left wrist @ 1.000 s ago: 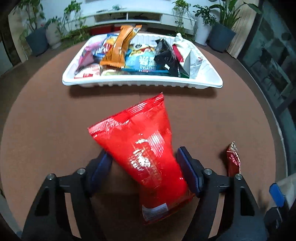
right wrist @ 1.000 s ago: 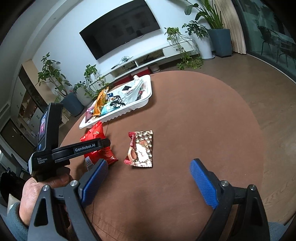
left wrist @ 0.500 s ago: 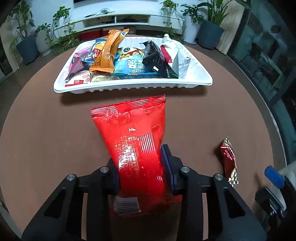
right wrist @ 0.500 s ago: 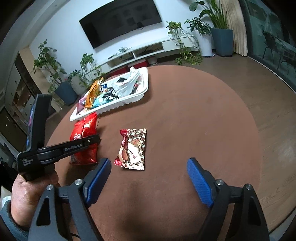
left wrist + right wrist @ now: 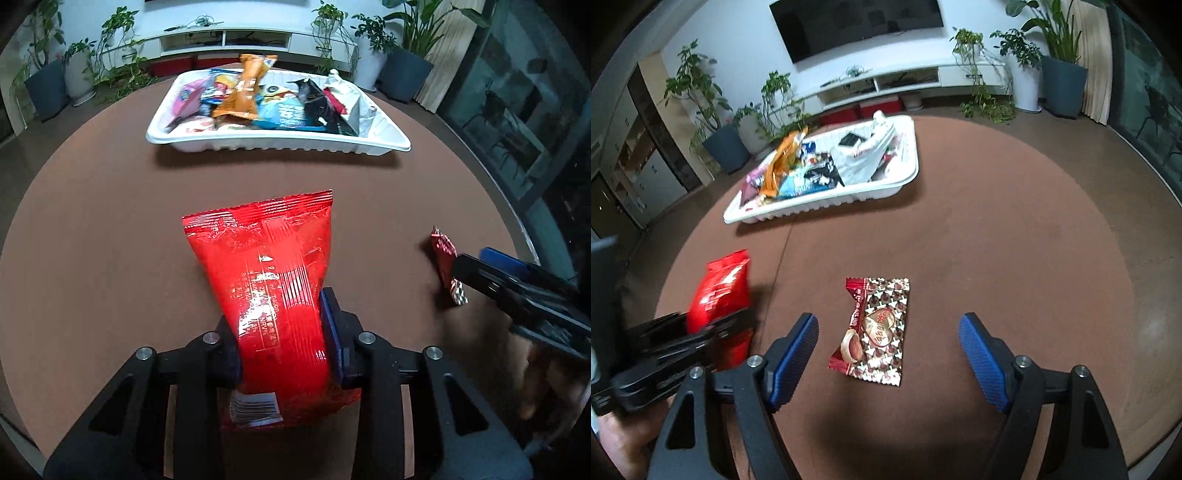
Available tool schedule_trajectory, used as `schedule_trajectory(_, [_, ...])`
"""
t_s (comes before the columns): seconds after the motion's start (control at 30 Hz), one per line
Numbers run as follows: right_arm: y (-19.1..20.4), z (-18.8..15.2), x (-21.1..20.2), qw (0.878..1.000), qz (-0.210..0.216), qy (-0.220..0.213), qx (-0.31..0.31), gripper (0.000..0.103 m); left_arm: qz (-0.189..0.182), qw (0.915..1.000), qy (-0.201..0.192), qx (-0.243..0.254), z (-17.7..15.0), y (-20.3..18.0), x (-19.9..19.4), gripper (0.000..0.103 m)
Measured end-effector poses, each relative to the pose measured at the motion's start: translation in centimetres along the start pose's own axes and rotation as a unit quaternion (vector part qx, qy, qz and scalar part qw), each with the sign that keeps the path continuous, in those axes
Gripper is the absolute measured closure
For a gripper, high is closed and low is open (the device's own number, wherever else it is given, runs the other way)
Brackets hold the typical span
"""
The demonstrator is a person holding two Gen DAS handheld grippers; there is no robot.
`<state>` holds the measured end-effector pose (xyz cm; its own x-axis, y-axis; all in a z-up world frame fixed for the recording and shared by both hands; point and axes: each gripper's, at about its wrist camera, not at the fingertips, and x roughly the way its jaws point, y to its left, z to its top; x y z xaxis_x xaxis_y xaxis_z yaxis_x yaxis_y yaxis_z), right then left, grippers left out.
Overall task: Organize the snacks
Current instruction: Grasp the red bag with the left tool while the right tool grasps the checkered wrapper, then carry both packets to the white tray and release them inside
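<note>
Left gripper (image 5: pixel 282 339) clamped on a red snack bag (image 5: pixel 273 291) above the round brown table (image 5: pixel 92 240). Right gripper (image 5: pixel 888 354) wide, jaws just narrowing around a patterned chocolate packet (image 5: pixel 875 328), untouched. Beyond, white tray (image 5: pixel 827 203) heaped with snacks.

red bag (image 5: pixel 273 291): glossy crinkled film, pinched in my left gripper (image 5: pixel 282 347) | my pads (image 5: pixel 982 354): blue ribbed rubbery, on matt black plastic arms with 2 metal screws each | chocolate wrapper (image 5: pixel 877 328): shiny foil | tray (image 5: pixel 280 142): white ribbed smooth plastic | table (image 5: pixel 110 240): matt brown, faintly grainy
</note>
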<state>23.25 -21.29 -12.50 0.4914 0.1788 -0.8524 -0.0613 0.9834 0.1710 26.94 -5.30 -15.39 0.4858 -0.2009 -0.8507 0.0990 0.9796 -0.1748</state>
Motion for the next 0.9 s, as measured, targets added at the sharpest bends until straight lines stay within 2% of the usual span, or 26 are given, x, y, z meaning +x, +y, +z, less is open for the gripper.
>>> schedule_trajectory(0.13, [0.6, -0.1, 1.4, 1.0, -0.008, 0.02, -0.007, 0.032, -0.006, 0.9999, -0.005, -0.01, -1.0, 1.1, -1.0, 0.072])
schedule_trajectory(0.3, [1.1, 0.1, 1.9, 0.999, -0.031, 0.014, -0.022, 0.04, -0.015, 0.9998, -0.008, -0.013, -1.6, 1.4, -1.7, 0.072])
schedule_trajectory(0.47, [1.7, 0.2, 2.1, 0.998, -0.045, 0.019, -0.044, 0.066, -0.017, 0.9997, -0.01, -0.018, -1.7, 1.7, -1.8, 0.072])
schedule_trajectory(0.67, [1.6, 0.1, 1.8, 0.998, -0.036, 0.024, -0.042, 0.077, -0.022, 0.9995, -0.01, -0.021, -1.7, 2.0, -1.8, 0.072])
schedule_trajectory(0.9, [0.7, -0.1, 0.6, 1.0, 0.001, 0.012, -0.002, 0.081, -0.028, 0.999, -0.02, -0.027, -1.3, 2.4, -2.8, 0.072])
